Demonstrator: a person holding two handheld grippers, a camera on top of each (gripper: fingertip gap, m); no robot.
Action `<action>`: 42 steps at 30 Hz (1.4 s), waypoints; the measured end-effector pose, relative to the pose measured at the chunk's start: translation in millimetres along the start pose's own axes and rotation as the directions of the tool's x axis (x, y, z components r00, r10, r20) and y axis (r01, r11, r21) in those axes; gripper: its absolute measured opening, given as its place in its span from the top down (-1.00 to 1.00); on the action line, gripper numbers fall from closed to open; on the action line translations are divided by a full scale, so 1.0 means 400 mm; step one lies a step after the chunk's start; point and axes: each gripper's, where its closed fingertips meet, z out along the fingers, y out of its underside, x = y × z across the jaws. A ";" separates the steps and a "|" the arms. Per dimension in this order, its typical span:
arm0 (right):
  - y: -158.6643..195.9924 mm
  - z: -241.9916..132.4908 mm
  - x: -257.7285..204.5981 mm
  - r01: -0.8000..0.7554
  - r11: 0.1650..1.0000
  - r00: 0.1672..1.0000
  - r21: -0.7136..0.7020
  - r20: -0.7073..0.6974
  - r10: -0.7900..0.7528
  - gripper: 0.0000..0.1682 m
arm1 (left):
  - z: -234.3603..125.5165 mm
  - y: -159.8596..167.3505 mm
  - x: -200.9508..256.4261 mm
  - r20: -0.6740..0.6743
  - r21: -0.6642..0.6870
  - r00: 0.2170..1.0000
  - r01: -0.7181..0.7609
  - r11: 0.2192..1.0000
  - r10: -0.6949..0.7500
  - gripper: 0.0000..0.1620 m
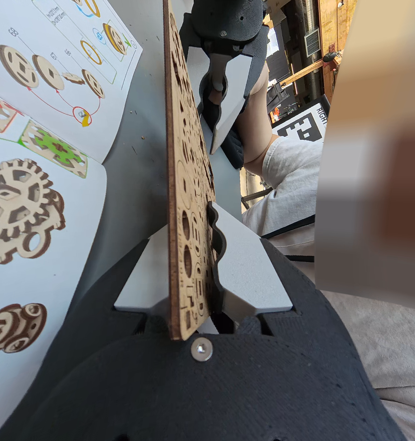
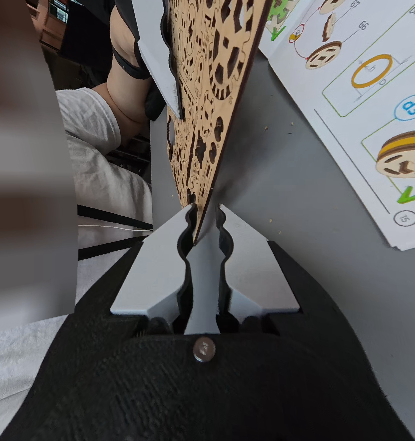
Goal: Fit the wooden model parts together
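1. Left wrist view, left third: instruction sheets (image 1: pixel 34 143) lie flat on the grey table (image 1: pixel 144 133), printed with gear and wheel drawings. Bare table strip between the sheet edge and the board, a few wood crumbs on it.
2. Centre: laser-cut plywood parts sheet (image 1: pixel 189 191) stands on edge, running from bottom centre to the top of the frame, dark burnt edge facing left.
3. Left gripper (image 1: pixel 189 262) is clamped on the sheet's near end; the right finger's wavy black pad presses the cut face, and the left finger sits behind the edge.
4. Upper centre: right gripper (image 1: pixel 219 95) is just beside the sheet's far end.
5. Right of that: a person's arm and a grey sleeve; table edge drops off there.
6. Right wrist view, centre: right gripper (image 2: pixel 205 224) has its jaws parted, the sheet's corner (image 2: pixel 201 148) poking between the tips, touching the left pad; a clear gap to the right pad.
7. Upper centre: left gripper's finger (image 2: pixel 154 52) lies on the sheet.
8. Right: open grey table, then instruction sheets (image 2: pixel 344 119).
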 end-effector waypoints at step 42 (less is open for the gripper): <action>0.012 0.008 -0.020 -0.014 0.999 0.997 -0.029 0.079 0.016 0.95 | 0.006 0.005 0.010 -0.018 -0.019 1.000 -0.026 0.999 0.026 0.99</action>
